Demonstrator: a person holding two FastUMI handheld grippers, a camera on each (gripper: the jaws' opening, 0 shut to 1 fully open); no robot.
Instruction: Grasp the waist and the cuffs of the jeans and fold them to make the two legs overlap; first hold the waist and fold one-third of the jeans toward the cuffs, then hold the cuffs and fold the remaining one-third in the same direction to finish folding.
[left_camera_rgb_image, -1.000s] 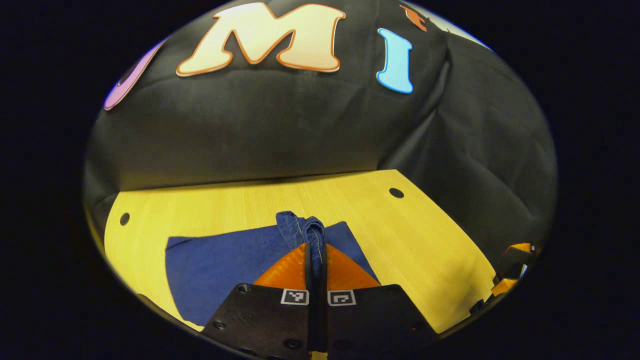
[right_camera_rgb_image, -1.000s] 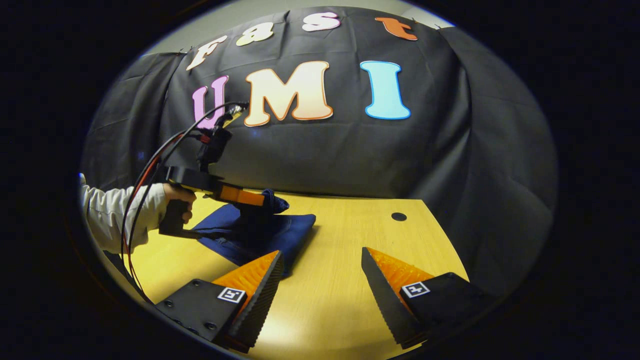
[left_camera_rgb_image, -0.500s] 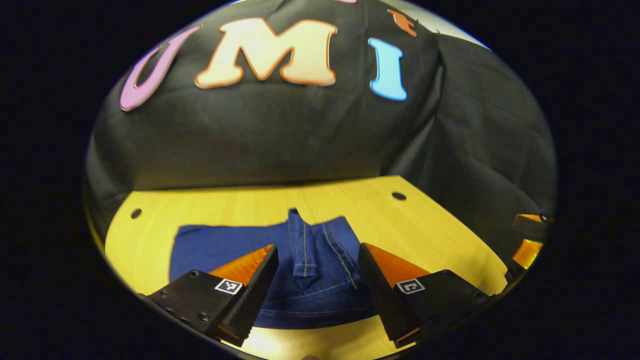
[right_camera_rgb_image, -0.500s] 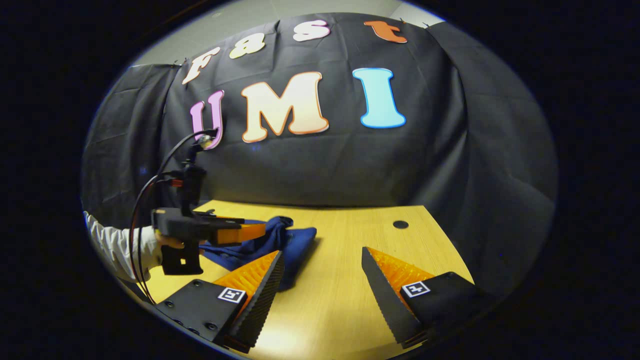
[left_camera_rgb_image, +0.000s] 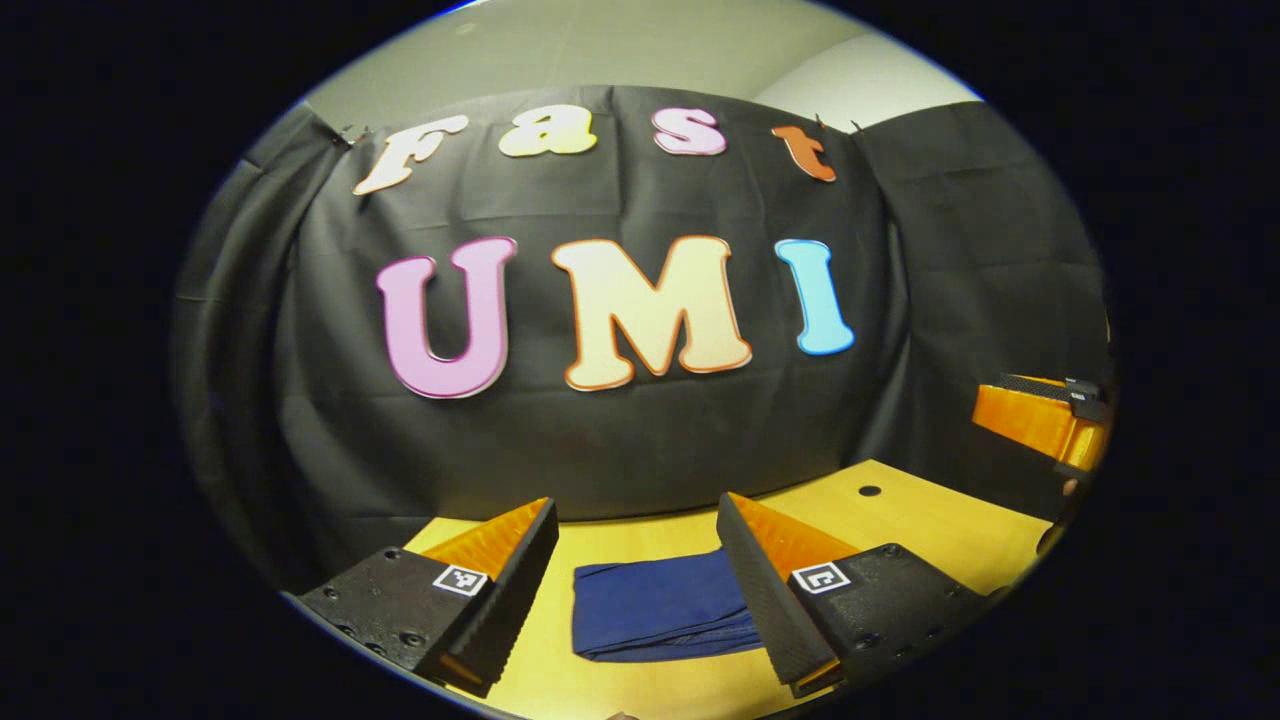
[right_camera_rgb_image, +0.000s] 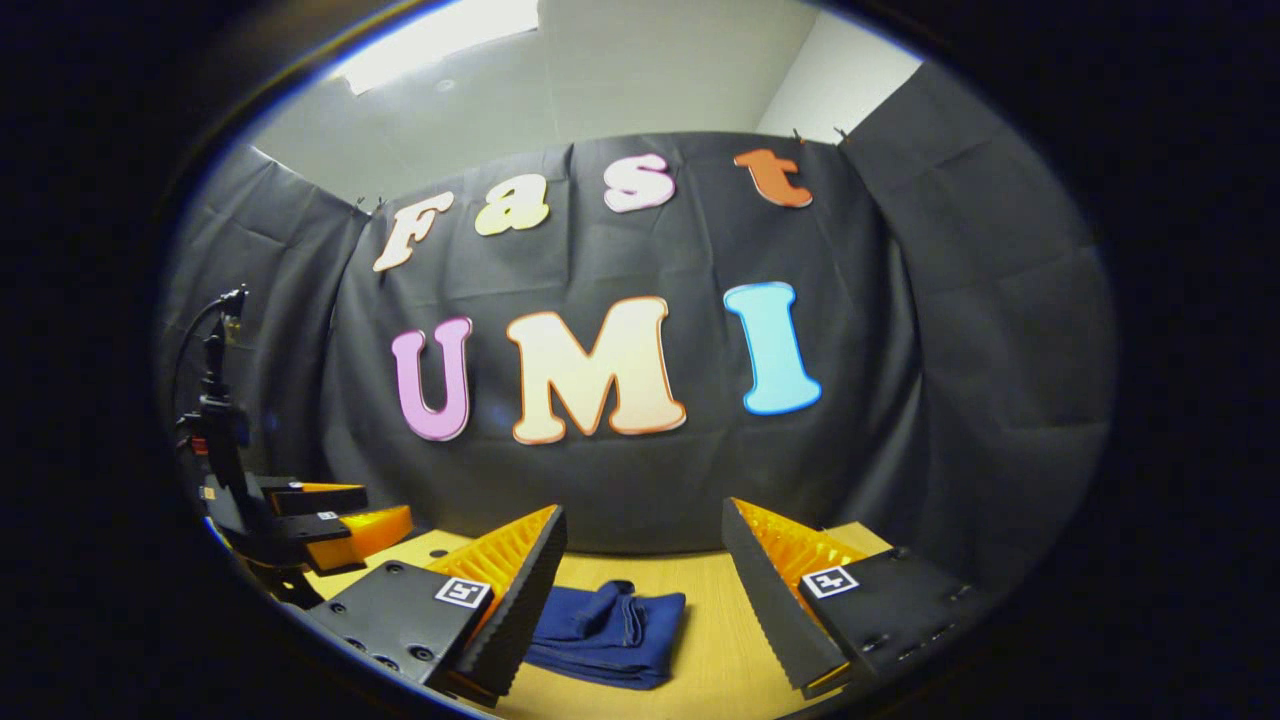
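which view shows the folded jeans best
The right gripper view: the jeans lie as a folded bundle on the table, with their stacked layers and a rumpled top visible. The left gripper view shows them flatter, partly hidden behind that gripper's finger.

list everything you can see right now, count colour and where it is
jeans: one, dark blue, folded into a compact bundle, lying on the table between and beyond the fingers in both views
table: one, light wood with a round hole near its far right part, under the jeans
booth wall: one, black cloth, behind the table
room wall and ceiling: pale, above the cloth
left gripper: one, fingers apart, holding nothing, raised near the table edge
right gripper: one, fingers apart, holding nothing, to the right of the left one
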